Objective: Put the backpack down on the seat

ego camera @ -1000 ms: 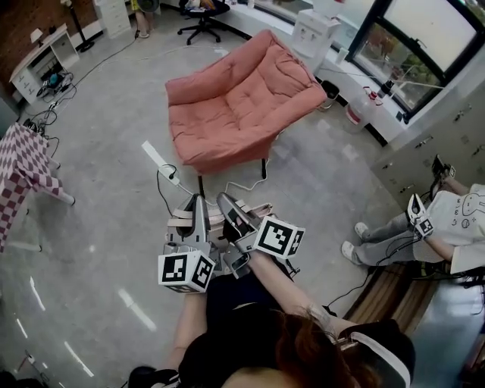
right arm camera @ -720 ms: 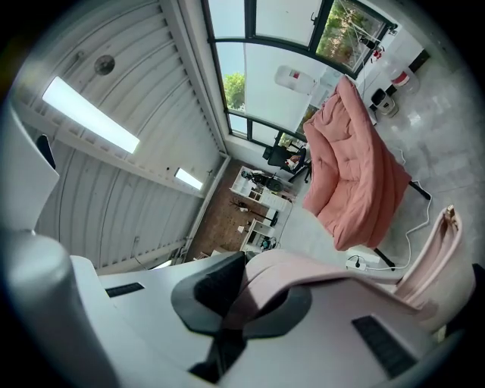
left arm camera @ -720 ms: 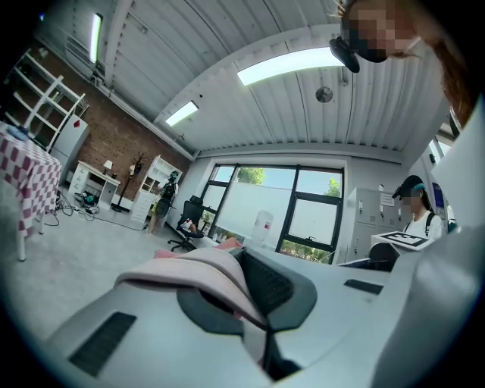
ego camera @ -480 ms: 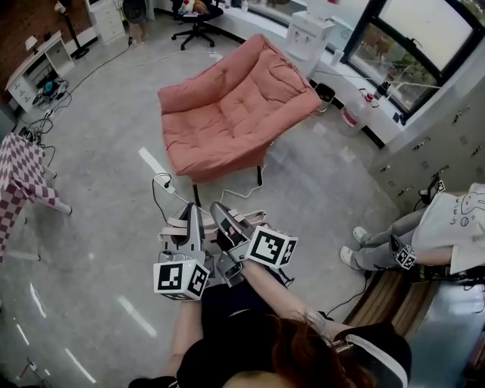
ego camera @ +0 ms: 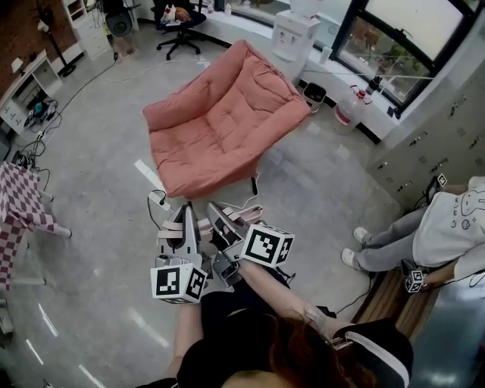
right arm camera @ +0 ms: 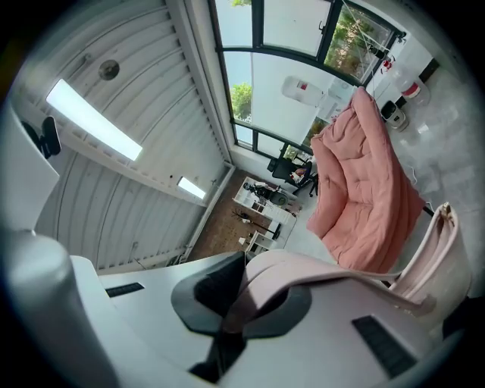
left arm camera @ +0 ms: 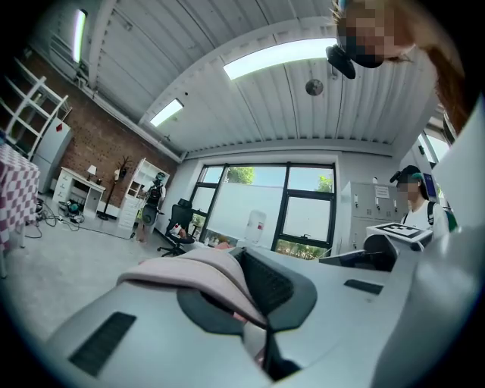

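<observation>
The seat [ego camera: 216, 129] is plain salmon pink. Just before it, the backpack [ego camera: 244, 215] shows pale dusty-pink straps. The left hand-held gripper [ego camera: 184, 216] and right hand-held gripper [ego camera: 215, 211] are light grey with dark pads — their cubes white with black square markers. Left of the seat hangs a red-and-white checked cloth [ego camera: 19, 204] — the floor [ego camera: 91, 189] is glossy grey.

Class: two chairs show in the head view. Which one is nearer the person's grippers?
The pink padded chair, in mid-floor just ahead of them. The black office chair stands far beyond it.
</observation>
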Tool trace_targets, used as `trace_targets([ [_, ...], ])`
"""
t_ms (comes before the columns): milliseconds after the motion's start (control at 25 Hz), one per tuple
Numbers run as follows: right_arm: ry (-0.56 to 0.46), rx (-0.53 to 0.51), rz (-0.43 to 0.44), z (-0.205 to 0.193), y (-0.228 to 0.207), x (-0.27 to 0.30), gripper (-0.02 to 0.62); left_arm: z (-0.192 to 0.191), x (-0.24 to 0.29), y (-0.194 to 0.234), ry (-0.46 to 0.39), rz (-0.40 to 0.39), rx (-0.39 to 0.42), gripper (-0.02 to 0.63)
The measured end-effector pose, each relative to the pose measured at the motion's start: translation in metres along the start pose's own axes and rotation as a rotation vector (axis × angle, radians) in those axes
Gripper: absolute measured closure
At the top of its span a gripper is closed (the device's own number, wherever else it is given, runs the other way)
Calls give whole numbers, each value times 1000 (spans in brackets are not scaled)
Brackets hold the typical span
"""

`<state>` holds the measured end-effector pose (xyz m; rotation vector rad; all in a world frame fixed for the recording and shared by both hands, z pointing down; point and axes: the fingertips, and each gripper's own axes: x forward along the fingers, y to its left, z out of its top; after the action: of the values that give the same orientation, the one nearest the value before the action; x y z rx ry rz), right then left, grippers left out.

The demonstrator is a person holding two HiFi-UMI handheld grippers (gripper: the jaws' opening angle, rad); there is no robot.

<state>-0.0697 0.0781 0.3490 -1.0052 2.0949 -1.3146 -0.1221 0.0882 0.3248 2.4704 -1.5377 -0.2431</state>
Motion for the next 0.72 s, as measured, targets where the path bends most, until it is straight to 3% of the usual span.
trace_targets([
  [320,-19,24,-83,57,-24,25,563,0,65,-6,40,-26,43,588],
  [720,-23,-12,-65,107,-31,54,563,14,125,-6,41,-43,53,588],
])
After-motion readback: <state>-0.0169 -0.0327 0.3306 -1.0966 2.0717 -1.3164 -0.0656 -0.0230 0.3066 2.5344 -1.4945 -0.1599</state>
